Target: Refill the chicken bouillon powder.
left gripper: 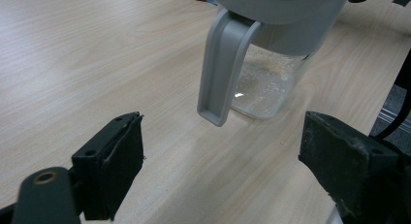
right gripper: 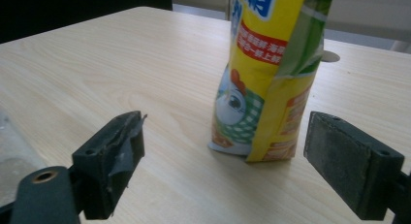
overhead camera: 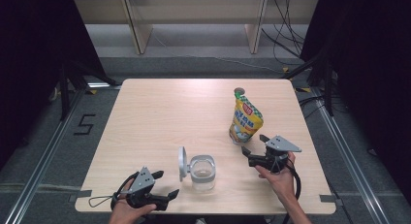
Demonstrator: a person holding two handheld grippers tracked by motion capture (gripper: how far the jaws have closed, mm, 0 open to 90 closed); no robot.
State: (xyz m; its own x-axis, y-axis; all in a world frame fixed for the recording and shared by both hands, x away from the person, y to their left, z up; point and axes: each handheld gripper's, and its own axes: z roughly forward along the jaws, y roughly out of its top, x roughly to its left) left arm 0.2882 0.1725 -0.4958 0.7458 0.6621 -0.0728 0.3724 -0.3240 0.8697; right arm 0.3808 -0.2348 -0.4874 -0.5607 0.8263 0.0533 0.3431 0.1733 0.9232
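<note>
A clear plastic jar [overhead camera: 202, 172] with a grey rim stands near the table's front edge, its grey hinged lid [overhead camera: 182, 163] flipped up at its left. In the left gripper view the jar [left gripper: 264, 83] holds a thin layer of pale crumbs. A yellow and green snack bag [overhead camera: 245, 120] stands upright at the right of the middle, and my right gripper [overhead camera: 253, 145] is open just in front of it; the bag [right gripper: 264, 83] is beyond the jaws, not between them. My left gripper [overhead camera: 165, 184] is open at the front left, aimed at the jar, apart from it.
The pale wooden table [overhead camera: 160, 112] has bare room across its left and far parts. A small round grommet hole [overhead camera: 239, 91] lies behind the bag. Cables and shelving legs stand on the floor beyond the table.
</note>
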